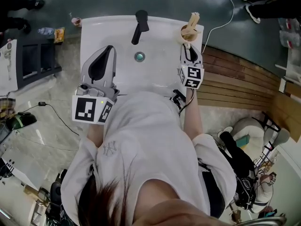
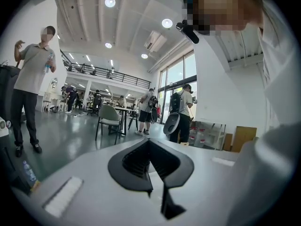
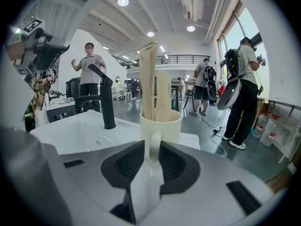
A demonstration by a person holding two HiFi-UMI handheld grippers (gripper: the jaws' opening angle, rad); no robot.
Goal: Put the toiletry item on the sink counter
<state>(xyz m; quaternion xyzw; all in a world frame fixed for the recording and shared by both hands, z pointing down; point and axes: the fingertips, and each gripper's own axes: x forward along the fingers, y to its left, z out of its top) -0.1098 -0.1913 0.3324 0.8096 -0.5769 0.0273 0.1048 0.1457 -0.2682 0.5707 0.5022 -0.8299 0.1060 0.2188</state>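
Risk: the cup (image 1: 188, 34) stands at 1 o'clock on the bench (image 1: 103, 27), its handle between the right hand-held gripper's (image 1: 189, 46) slightly spread jaws, while the left hand-held gripper (image 1: 109, 50) is pressed together and empty; a skewed pullback could snag the handle and tip the cup.

Cream ceramic mug (image 1: 189, 33), far right: plain cream.
Flat wooden sticks (image 1: 193, 20): pale tan.
White rectangular sink (image 1: 94, 27): glossy white.
Black matte tap (image 1: 140, 25): black.
Left gripper (image 1: 109, 48), right gripper (image 1: 189, 47): grey shells, black ribbed pads.
Marker cubes (image 1: 91, 109): black squares on white.
Brown plank floor (image 1: 235, 79), right: brown stripes.
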